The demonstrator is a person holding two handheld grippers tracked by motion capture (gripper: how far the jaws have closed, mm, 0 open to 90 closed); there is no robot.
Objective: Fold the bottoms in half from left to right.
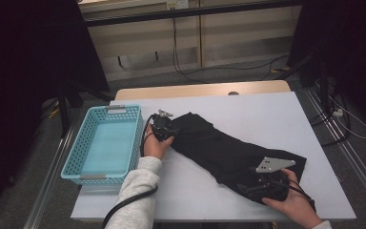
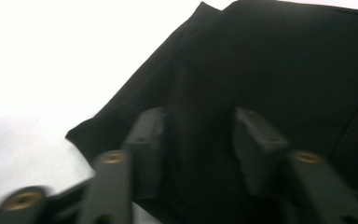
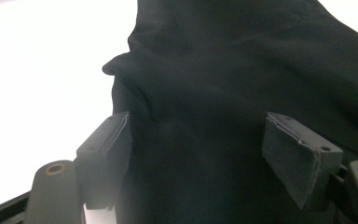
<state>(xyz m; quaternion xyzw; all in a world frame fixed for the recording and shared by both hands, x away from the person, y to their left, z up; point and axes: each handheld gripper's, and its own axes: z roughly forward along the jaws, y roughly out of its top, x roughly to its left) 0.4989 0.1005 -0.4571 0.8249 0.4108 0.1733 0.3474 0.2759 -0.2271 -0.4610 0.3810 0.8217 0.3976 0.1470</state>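
Black garment (image 1: 228, 150) lies folded lengthwise, diagonal across white surface (image 1: 267, 109), upper end near blue basket (image 1: 106, 143), lower end at front right edge. Left tool (image 1: 162, 125) at upper end: jaws partly apart, cloth between pads (image 2: 144, 140), grip not yet firm. Right tool (image 1: 267, 183) at lower end: jaws wide, straddling cloth, pads (image 3: 107, 144) clear of it. Step judged: taking hold of both ends for next fold or lift. Next move calls for both tools closing fully on fabric edge. No brand, label or legible writing.

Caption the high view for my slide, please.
Two hand-held grippers at opposite ends of a long black cloth beside a light-blue plastic basket.
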